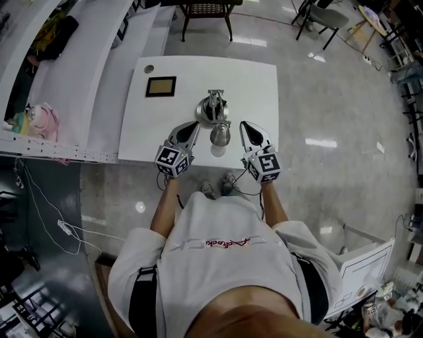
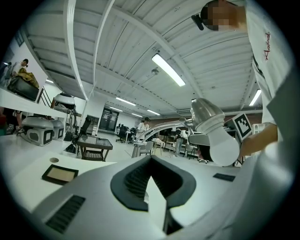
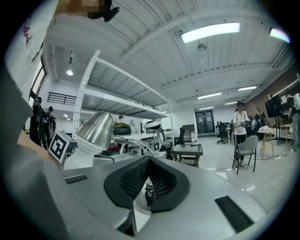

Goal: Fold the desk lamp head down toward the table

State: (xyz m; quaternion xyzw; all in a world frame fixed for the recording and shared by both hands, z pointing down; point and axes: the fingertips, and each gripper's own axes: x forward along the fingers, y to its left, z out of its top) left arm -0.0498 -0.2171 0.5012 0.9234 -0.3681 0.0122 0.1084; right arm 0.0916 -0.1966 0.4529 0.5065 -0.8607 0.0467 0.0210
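A silver desk lamp stands on the white table (image 1: 258,79), its round base (image 1: 210,109) behind its shade-shaped head (image 1: 220,134), which hangs over the near edge. My left gripper (image 1: 195,125) is just left of the head and my right gripper (image 1: 244,125) just right of it. Both are shut, with nothing between the jaws. In the left gripper view the head (image 2: 206,115) and its white bulb (image 2: 226,149) sit up to the right of the left gripper (image 2: 151,159). In the right gripper view the head (image 3: 96,129) lies left of the right gripper (image 3: 149,160). Neither gripper touches the lamp.
A black-framed square pad (image 1: 160,86) and a small round hole (image 1: 149,68) lie at the table's far left. White shelving (image 1: 66,79) runs along the left. A dark chair (image 1: 206,10) stands beyond the table. A person (image 3: 240,123) stands by a grey chair (image 3: 247,147).
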